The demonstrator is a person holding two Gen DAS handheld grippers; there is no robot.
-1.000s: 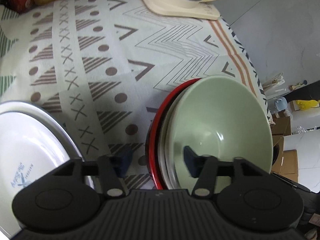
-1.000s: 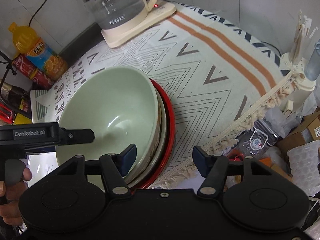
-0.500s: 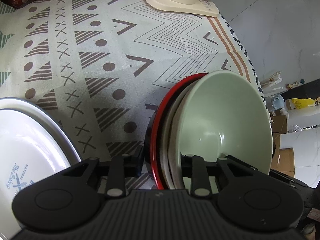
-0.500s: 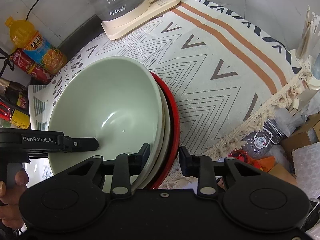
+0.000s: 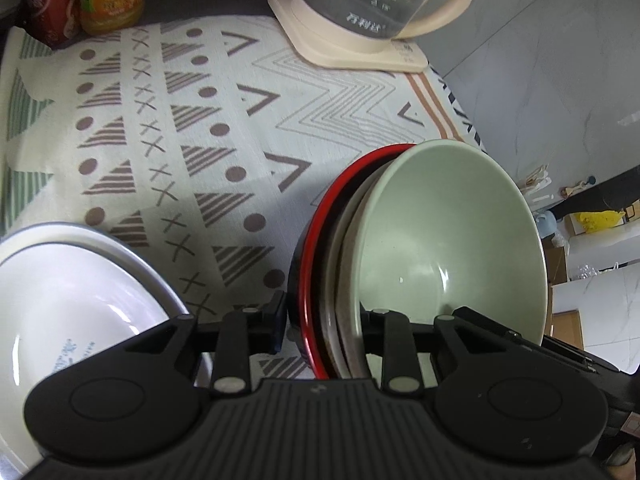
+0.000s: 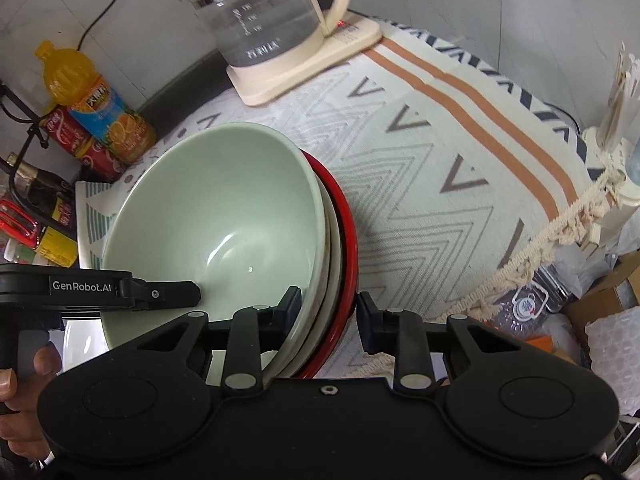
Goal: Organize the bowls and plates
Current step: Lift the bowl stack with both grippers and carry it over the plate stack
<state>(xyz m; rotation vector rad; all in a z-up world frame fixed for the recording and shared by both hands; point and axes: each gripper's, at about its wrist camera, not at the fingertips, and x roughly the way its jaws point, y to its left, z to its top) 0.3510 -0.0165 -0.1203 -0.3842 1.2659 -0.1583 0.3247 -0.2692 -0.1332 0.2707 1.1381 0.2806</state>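
Both tongs grip the same nested stack from opposite sides. Left gripper has its jaws drawn in around the stack's rims: one dark pad sits on the outside of the red bowl, the other inside the green bowl, pinching the layered edges between them. Right gripper does likewise in its own view, one finger inside the green bowl, the other just outside the red bowl; whether that outer pad actually touches the red rim I cannot tell.

Nested together, the stack is tipped up on edge at about 3 o'clock in the left wrist view: a glossy pale green bowl innermost, a cream bowl around it, and a shiny red-rimmed dark one outermost. All are round, smooth and glazed. A white plate with blue lettering lies at 8 o'clock, well apart from the stack.

Beneath is a woven tablecloth with zigzags, triangles, dots and crosses, fringed with cream tassels. A clear kettle on a cream base stands at 12 o'clock; an orange juice bottle stands at 10 o'clock.
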